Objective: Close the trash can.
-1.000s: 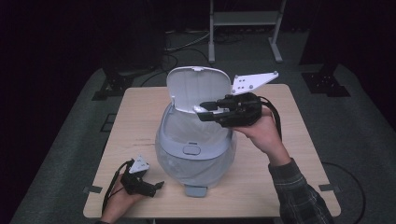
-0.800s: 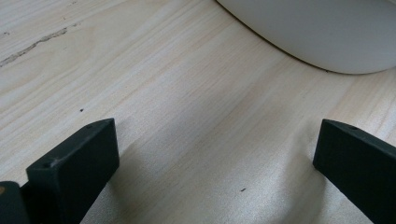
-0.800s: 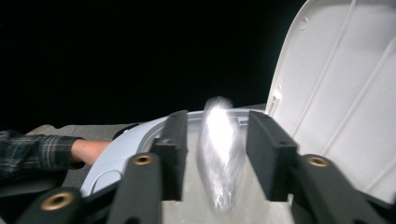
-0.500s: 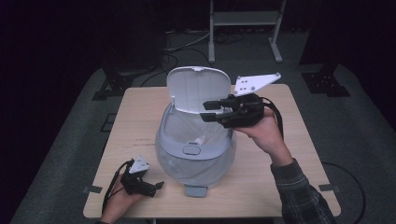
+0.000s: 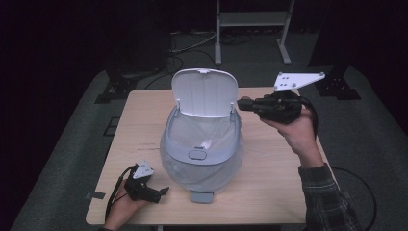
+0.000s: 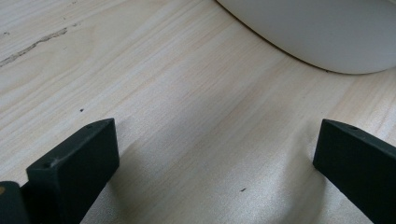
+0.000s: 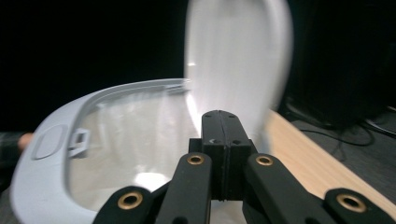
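While my right claw [image 5: 242,104] hangs at the right side of the upright lid [image 5: 204,92], a little above the middle of the high view, I judge that the step in hand is the work on this lid. Its jaws have just been closing and now they are pressed together with nothing between them, as the right gripper view shows clearly. My left claw [image 5: 161,190] rests low on the table [image 5: 279,173] in the lower left of the high view, jaws wide apart and empty, and the left gripper view shows bare wood between them.

The bin [image 5: 201,154] stands in the middle of the table, in the centre of the high view. It is a rounded, pale grey-blue plastic bin with a thin clear bag [image 5: 204,137] inside, a small latch [image 5: 197,154] at the front rim and a foot pedal [image 5: 202,196] at the bottom. The white lid is standing open at the back. In the right gripper view the lid is blurred, so I cannot tell if my claw touches it.

I think the next move is to bring the closed tip against the lid's edge and push it gently forward and down until it meets the rim, without tipping the light bin
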Demonstrator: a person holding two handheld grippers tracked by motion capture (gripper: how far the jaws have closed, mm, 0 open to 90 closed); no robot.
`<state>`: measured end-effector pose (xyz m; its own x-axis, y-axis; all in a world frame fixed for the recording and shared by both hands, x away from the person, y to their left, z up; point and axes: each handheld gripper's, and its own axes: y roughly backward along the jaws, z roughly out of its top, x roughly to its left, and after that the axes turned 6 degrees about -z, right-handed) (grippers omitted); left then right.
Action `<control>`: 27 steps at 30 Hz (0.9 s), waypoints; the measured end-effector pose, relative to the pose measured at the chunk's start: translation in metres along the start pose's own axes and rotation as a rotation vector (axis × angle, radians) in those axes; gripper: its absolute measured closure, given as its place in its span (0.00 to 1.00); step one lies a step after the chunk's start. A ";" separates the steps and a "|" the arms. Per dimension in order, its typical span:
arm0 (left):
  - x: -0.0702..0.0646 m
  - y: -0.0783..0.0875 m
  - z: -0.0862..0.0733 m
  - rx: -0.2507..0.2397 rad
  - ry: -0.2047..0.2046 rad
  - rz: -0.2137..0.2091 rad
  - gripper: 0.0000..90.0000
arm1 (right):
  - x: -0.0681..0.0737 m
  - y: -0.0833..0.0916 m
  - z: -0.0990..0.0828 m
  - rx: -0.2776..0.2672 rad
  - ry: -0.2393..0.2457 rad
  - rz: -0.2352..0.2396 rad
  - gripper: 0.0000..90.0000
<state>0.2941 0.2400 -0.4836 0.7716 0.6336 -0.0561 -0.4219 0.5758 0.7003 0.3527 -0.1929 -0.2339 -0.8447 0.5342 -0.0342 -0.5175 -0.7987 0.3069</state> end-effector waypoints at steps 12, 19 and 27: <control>0.000 0.000 0.000 0.000 0.000 0.000 0.00 | -0.035 -0.003 0.005 -0.017 -0.052 -0.044 1.00; 0.000 0.000 0.000 0.000 0.000 -0.001 0.00 | -0.043 -0.024 0.015 -0.035 -0.054 -0.003 1.00; 0.000 0.000 0.000 0.001 0.000 -0.001 0.00 | -0.044 -0.032 0.018 -0.056 -0.051 0.041 1.00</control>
<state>0.2941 0.2401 -0.4835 0.7722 0.6328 -0.0567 -0.4207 0.5761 0.7008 0.4090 -0.1859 -0.2248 -0.8583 0.5125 0.0259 -0.4902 -0.8338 0.2539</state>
